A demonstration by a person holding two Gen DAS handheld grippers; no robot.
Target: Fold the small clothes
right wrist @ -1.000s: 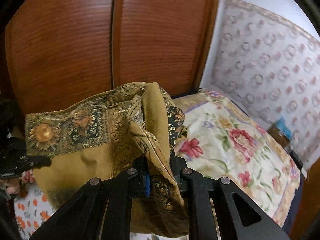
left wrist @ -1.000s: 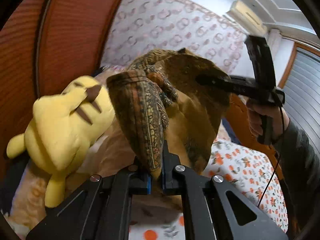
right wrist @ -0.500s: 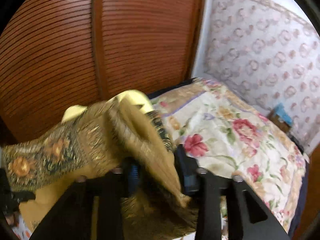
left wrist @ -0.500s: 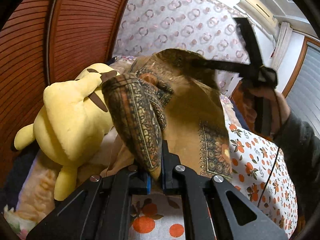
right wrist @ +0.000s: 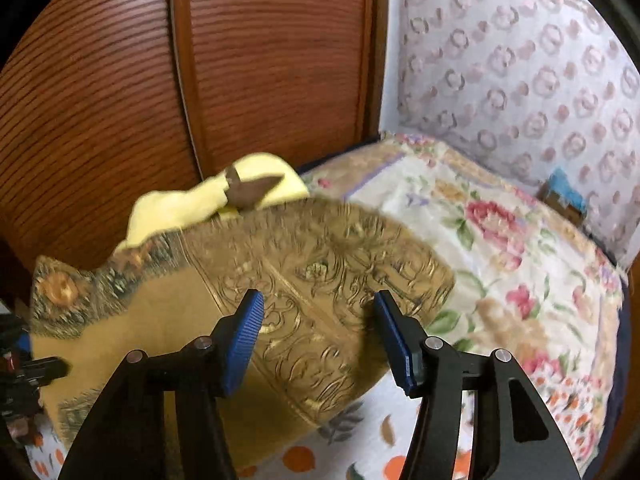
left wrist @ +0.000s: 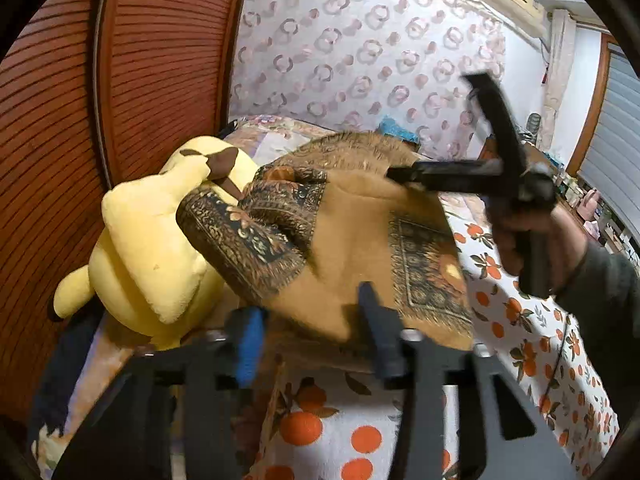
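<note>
cloth (right wrist: 304, 280) loose beyond open right hand-held gripper (right wrist: 318, 338)

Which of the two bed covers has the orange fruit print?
The white sheet nearer the tools, under the brown scarf, carries oranges; the quilt toward the wall shows pink flowers.

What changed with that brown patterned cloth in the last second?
Both grippers let go. The left gripper and the right gripper, each clamped on a bunched fold a second ago, now stand open, and the cloth has dropped and spread out over the bed. The yellow plush toy stayed put.
</note>
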